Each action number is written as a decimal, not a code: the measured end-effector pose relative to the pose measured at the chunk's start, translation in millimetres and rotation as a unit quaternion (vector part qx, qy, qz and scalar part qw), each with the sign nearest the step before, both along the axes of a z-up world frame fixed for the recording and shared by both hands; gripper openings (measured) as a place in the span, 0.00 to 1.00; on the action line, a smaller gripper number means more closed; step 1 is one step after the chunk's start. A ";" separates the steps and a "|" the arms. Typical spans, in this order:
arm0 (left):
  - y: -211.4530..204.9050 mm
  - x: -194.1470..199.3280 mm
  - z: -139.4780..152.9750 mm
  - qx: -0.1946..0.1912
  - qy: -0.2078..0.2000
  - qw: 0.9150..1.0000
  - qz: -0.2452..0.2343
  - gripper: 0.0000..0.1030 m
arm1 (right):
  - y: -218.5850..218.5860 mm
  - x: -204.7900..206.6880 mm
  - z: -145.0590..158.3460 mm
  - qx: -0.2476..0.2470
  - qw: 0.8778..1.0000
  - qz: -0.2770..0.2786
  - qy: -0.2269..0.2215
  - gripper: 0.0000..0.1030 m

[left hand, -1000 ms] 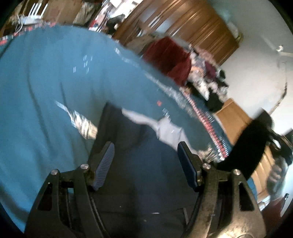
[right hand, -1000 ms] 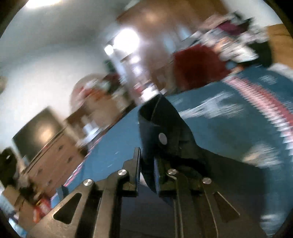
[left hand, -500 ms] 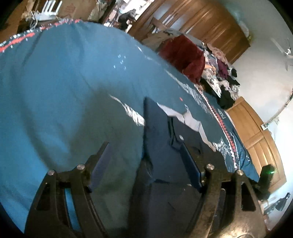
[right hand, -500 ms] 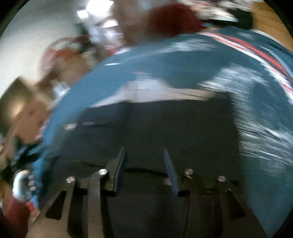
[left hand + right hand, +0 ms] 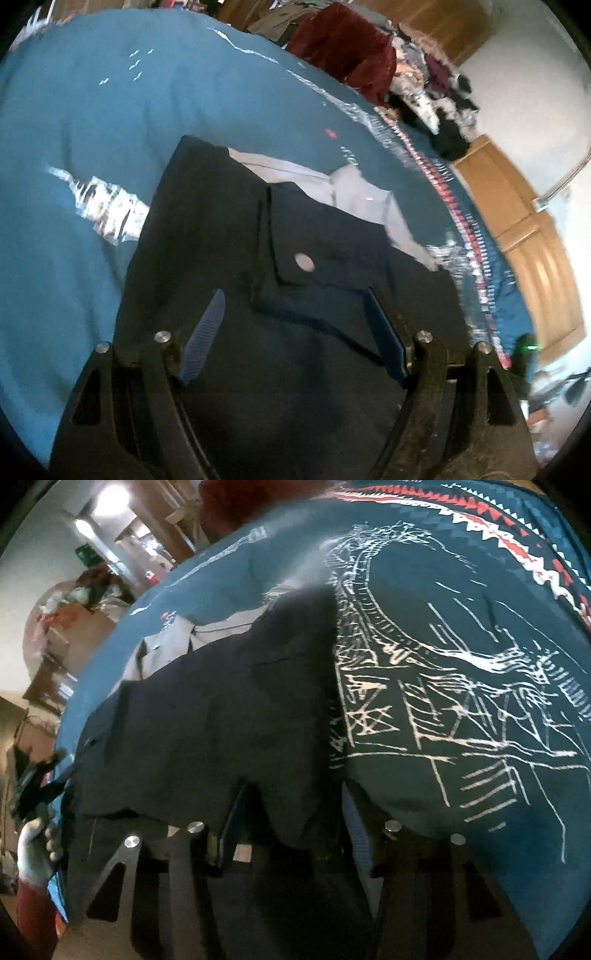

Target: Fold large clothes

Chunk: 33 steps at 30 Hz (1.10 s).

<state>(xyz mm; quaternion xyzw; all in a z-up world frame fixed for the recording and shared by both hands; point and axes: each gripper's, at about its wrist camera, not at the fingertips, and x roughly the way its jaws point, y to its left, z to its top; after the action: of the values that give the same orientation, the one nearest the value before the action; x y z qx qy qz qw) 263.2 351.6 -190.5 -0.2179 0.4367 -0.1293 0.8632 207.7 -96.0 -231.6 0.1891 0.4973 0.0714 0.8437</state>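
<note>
Dark navy trousers [image 5: 207,229] lie flat on the teal bedspread [image 5: 74,129]. A pocket flap with a silver button [image 5: 304,263] faces up, and pale grey lining [image 5: 354,188] pokes out at the far edge. My left gripper [image 5: 294,295] hovers open just over the flap, gripping nothing. In the right wrist view the trousers [image 5: 221,716] spread across the patterned bedspread [image 5: 461,664]. My right gripper [image 5: 295,797] is open, with a fold of dark cloth lying loose between its fingers and hiding the tips.
A maroon garment [image 5: 347,48] and a heap of clothes [image 5: 436,85] sit beyond the bed by wooden wardrobe doors [image 5: 535,240]. A gloved hand [image 5: 33,845] holds the other gripper at the bed's left edge. Furniture and a lit doorway [image 5: 110,513] stand behind.
The right gripper, shut on the lifted trousers a second ago, has let go and opened. The trousers now lie flat on the bed. The left gripper stayed open and moved over the pocket flap.
</note>
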 end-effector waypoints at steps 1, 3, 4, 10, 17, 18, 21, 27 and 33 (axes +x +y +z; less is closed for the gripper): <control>-1.7 3.3 -3.4 0.005 0.006 1.000 0.000 0.74 | 1.6 1.8 -0.4 0.003 1.000 0.002 0.000 0.55; -6.2 8.3 -10.1 0.026 0.013 1.000 0.000 0.70 | 9.0 9.2 -0.4 0.000 1.000 0.010 -0.001 0.53; -8.5 7.7 -10.0 0.036 0.009 0.999 -0.004 0.65 | 11.7 11.3 -1.0 -0.001 1.000 0.012 -0.002 0.43; -22.6 -9.4 10.6 0.065 -0.012 0.997 -0.047 0.08 | -5.0 -1.5 10.9 0.021 1.000 -0.006 -0.020 0.09; 27.1 -30.3 -20.3 0.035 0.024 0.999 -0.006 0.00 | -15.6 3.2 -6.1 0.011 1.000 0.002 0.009 0.12; 30.4 -35.6 -11.1 0.044 0.017 0.999 -0.001 0.00 | -15.2 4.4 -3.8 0.006 1.000 0.003 0.007 0.14; 36.3 -57.4 28.1 0.053 -0.042 0.998 0.015 0.12 | -12.0 -1.7 19.1 -0.043 0.999 -0.002 -0.017 0.36; 2.3 -32.4 58.8 0.058 -0.113 0.991 -0.049 0.55 | 18.4 -1.4 55.3 -0.053 0.995 0.012 -0.080 0.41; -8.4 22.4 -17.3 0.074 0.013 0.995 -0.067 0.46 | 69.0 25.4 -0.7 -0.095 0.992 0.081 -0.012 0.50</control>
<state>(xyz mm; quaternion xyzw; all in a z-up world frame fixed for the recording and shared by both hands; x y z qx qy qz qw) 285.6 343.2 -207.8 -0.1258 0.4701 -0.1512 0.8604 233.1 -27.1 -232.3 0.0662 0.5053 0.0946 0.8552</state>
